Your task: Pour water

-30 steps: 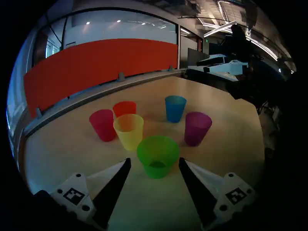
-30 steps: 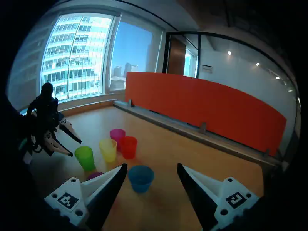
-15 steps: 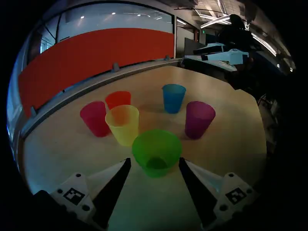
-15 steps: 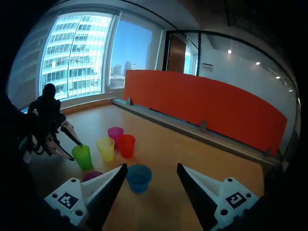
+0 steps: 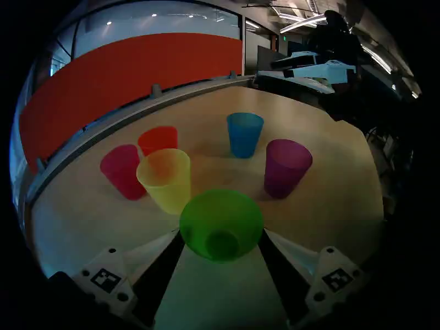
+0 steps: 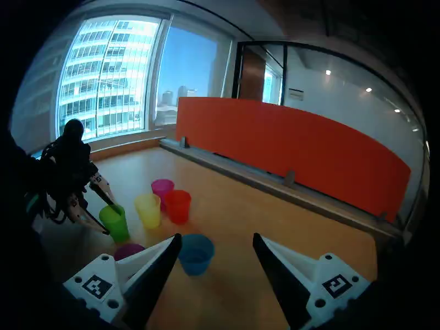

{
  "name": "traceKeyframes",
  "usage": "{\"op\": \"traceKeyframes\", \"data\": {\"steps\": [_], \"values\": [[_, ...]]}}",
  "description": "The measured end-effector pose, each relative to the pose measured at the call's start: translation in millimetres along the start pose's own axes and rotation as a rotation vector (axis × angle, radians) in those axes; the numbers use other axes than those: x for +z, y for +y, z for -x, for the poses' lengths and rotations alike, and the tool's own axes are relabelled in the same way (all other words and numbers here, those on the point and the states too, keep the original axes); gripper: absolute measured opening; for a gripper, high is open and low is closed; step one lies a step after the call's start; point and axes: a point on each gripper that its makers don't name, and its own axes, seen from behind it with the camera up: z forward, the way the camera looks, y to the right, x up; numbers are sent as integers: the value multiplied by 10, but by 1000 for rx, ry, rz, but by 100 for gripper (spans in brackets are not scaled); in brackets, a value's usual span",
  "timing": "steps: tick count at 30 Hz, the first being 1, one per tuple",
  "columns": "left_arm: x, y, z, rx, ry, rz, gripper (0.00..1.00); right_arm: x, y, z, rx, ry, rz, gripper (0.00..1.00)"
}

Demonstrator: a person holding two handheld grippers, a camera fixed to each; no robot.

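Sitting right between the two fingers of the left gripper [image 5: 221,233] is the green cup [image 5: 221,220], upright on the wooden table [image 5: 319,220] and closest to that camera. Its rim covers both fingertips, and the jaws are spread wide to either side of it. Whether the pads actually touch the plastic, I can't tell. Whether there is water in the bottom of the cup is not clear either. Just behind it stands the yellow cup [image 5: 165,179], with the pink cup [image 5: 121,170] and the red cup [image 5: 158,140] close beside it, the red one partly hidden by the yellow. The purple cup [image 5: 286,166] stands off on the other side, and the blue cup [image 5: 243,133] is farther back. In the right gripper view, the left gripper [image 6: 110,219] shows at a distance, one finger on each side of the green cup [image 6: 115,221]. The right gripper [image 6: 216,237] is wide open and holding nothing. The blue cup [image 6: 195,254] stands low in its gap, nearer one finger, and the purple cup [image 6: 127,251] peeks out from behind that same finger. An orange partition [image 6: 308,148] runs along the far edge of the table, and tall windows [image 6: 104,77] beside it look out on high-rise buildings.
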Motion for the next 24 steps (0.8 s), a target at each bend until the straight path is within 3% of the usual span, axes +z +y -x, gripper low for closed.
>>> {"op": "traceKeyframes", "data": {"steps": [13,17,24], "values": [[73,-18,-34,4,9,-1,92,35,-1,32,-3,-11,-1,100],[89,-41,-36,11,9,-13,86,43,-11,37,1,-11,-5,100],[75,-16,-63,27,17,-15,86,67,-19,91,-3,-22,-7,100]]}}
